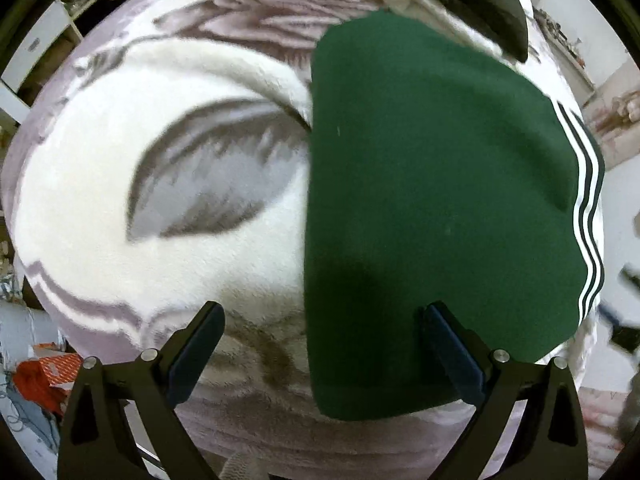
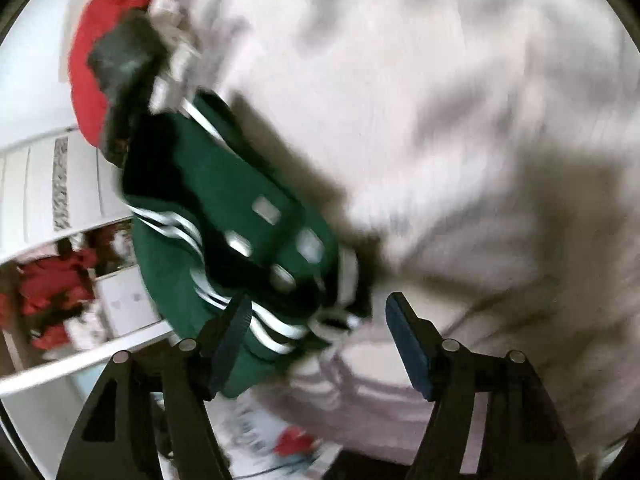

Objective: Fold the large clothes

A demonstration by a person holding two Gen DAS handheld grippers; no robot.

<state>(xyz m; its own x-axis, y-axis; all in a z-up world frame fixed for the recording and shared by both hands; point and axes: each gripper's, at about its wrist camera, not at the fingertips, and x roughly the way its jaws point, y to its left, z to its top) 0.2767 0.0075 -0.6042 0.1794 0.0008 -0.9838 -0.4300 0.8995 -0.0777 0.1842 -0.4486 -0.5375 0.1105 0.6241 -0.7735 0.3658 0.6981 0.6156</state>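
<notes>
A dark green garment (image 1: 432,208) with white stripes along its right edge lies flat and folded on a white and grey flowered blanket (image 1: 120,184). My left gripper (image 1: 320,344) is open and empty above the garment's near left edge. In the right wrist view the same green garment (image 2: 224,216) shows bunched, with white stripes and white patches, at the blanket's (image 2: 460,120) edge. My right gripper (image 2: 316,336) is open, just above the garment's striped end. This view is blurred by motion.
A dark folded item (image 1: 480,4) on white cloth lies at the blanket's far right. Shelves (image 1: 44,40) stand at the left. In the right wrist view a red item (image 2: 92,52) and a dark item (image 2: 124,60) lie beyond the garment, with white furniture (image 2: 60,184) to the left.
</notes>
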